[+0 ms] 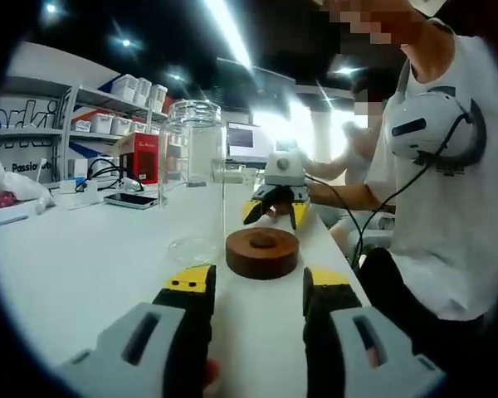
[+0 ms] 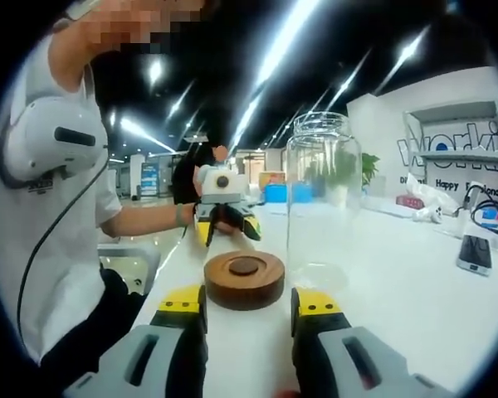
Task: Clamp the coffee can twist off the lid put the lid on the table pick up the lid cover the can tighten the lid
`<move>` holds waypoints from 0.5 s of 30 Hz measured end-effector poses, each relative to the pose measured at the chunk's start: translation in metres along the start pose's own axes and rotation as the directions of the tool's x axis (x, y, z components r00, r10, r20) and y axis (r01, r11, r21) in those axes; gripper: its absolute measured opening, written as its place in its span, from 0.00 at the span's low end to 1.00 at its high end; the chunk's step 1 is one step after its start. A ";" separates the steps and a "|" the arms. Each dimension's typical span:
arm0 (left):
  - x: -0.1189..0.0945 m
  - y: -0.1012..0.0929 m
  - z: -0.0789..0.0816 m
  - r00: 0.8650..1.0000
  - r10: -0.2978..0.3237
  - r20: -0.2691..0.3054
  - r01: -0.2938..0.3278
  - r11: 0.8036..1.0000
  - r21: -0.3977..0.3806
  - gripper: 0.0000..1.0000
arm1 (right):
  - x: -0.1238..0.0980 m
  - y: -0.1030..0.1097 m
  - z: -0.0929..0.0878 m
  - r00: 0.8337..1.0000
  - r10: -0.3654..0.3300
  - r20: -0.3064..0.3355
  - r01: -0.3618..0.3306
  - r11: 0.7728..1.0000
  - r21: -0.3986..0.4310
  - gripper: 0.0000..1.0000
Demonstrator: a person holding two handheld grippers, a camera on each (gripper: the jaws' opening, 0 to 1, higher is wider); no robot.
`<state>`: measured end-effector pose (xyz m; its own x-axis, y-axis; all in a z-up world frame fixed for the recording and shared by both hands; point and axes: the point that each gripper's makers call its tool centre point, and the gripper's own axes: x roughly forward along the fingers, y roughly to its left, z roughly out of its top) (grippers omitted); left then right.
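Observation:
A clear glass can (image 1: 192, 174) stands upright and uncovered on the white table (image 1: 83, 265). Its round brown wooden lid (image 1: 262, 251) lies flat on the table just right of it. My left gripper (image 1: 257, 286) is open, its yellow-tipped jaws just short of the lid, with nothing between them. Beyond the lid, the right gripper (image 1: 274, 214) faces me low over the table. In the right gripper view, the lid (image 2: 244, 280) lies just ahead of my open right gripper (image 2: 247, 303), the can (image 2: 322, 199) stands right of the lid, and the left gripper (image 2: 227, 225) sits behind.
A person in a white shirt (image 1: 448, 207) stands at the table's edge holding both grippers. A phone (image 1: 131, 200), a red box (image 1: 145, 156) and cables lie farther back, with shelves of white boxes (image 1: 137, 87) behind. Another phone (image 2: 475, 251) lies at the far right.

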<state>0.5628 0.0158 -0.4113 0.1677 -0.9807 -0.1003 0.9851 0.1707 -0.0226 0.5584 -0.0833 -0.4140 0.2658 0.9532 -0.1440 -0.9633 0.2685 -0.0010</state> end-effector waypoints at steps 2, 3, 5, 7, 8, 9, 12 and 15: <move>0.000 0.000 0.000 1.000 -0.001 0.000 0.001 1.000 0.002 0.32 | 0.000 -0.001 0.001 1.000 -0.004 0.003 0.004 1.000 -0.001 0.35; 0.000 0.000 0.000 1.000 -0.001 0.000 0.001 1.000 0.002 0.32 | 0.000 -0.001 0.001 1.000 -0.004 0.004 0.004 1.000 -0.001 0.35; 0.000 0.000 0.000 1.000 -0.001 -0.001 0.001 1.000 0.001 0.32 | 0.000 -0.001 0.001 1.000 -0.004 0.004 0.004 1.000 0.002 0.35; 0.000 0.000 0.000 1.000 -0.001 -0.001 0.001 1.000 0.001 0.32 | 0.000 -0.001 0.000 1.000 -0.003 0.000 0.003 1.000 0.002 0.35; 0.000 0.000 0.000 1.000 -0.001 -0.001 0.001 1.000 0.002 0.32 | 0.000 -0.001 0.000 1.000 -0.002 -0.001 0.002 1.000 0.002 0.35; 0.000 0.000 0.000 1.000 -0.002 -0.001 0.002 1.000 0.002 0.32 | 0.001 -0.001 0.000 1.000 -0.002 -0.002 0.002 1.000 0.001 0.35; 0.000 0.001 0.000 1.000 0.001 -0.002 -0.001 1.000 0.003 0.32 | 0.001 -0.001 0.000 1.000 -0.004 -0.002 0.004 1.000 0.001 0.35; 0.000 0.001 0.000 1.000 0.001 -0.002 -0.001 1.000 0.004 0.32 | 0.001 -0.002 0.000 1.000 -0.005 -0.001 0.005 1.000 0.002 0.35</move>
<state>0.5633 0.0163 -0.4113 0.1681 -0.9805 -0.1021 0.9851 0.1709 -0.0188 0.5602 -0.0829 -0.4138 0.2704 0.9518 -0.1446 -0.9619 0.2733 0.0002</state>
